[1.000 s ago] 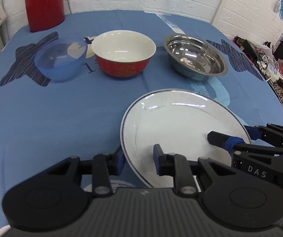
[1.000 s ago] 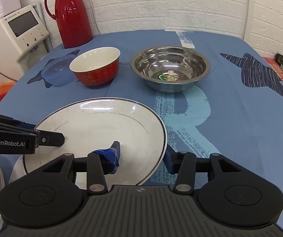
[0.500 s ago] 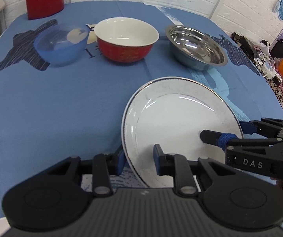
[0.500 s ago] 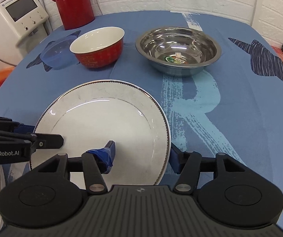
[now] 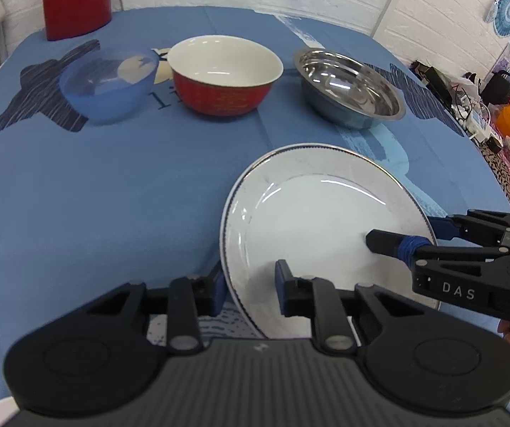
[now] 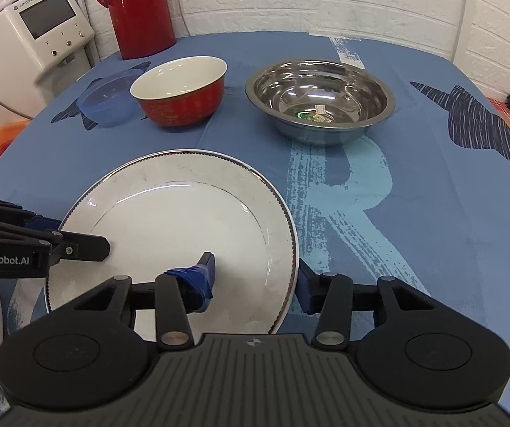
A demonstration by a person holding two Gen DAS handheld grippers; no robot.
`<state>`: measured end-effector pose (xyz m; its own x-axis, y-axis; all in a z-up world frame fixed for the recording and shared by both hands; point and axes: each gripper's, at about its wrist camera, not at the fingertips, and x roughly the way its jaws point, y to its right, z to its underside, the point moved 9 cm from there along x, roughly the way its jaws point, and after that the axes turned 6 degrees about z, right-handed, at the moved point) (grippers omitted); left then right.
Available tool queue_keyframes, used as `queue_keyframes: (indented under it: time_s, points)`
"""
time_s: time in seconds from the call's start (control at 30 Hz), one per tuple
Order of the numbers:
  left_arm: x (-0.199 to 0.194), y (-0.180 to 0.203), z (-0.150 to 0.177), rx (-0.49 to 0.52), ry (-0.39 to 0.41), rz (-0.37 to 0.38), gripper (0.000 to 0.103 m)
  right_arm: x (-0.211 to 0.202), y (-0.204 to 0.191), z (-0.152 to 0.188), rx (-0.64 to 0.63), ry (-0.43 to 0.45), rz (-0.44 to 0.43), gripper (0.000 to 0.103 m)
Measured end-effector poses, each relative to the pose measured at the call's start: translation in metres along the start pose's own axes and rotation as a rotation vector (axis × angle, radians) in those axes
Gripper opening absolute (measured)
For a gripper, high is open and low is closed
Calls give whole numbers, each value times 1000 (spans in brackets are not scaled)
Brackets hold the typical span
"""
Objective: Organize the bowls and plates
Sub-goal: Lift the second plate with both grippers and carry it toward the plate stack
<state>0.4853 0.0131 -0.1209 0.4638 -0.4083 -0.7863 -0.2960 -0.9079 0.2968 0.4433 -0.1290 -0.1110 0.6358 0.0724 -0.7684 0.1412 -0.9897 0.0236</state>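
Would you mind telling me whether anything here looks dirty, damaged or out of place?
The white plate both grippers straddle has grey scuffing around its rim, and a sticker remains inside the steel bowl. Nothing looks spilled or broken.

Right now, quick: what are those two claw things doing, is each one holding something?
Left gripper: shut on the white plate, fingers straddling its left rim.
Right gripper: shut on the same plate's right rim, one finger above, one beneath.

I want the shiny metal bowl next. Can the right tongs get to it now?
Probably not yet: the right tongs straddle the white plate's rim, so they're busy. Otherwise only bare tablecloth lies before the metal bowl.
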Motion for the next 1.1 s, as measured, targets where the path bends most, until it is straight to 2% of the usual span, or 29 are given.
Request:
queue_keyframes:
  time_s: [0.47, 0.87, 1.1]
  points:
    - [-22, 19, 2, 30, 30, -27, 18, -32, 2, 11, 77, 39, -17, 35]
    - [-40, 29, 24, 3, 5, -7, 18, -47, 3, 28, 182, 7, -49, 37]
    - [-68, 21, 30, -5, 40, -13, 18, -62, -18, 22, 153, 25, -62, 38]
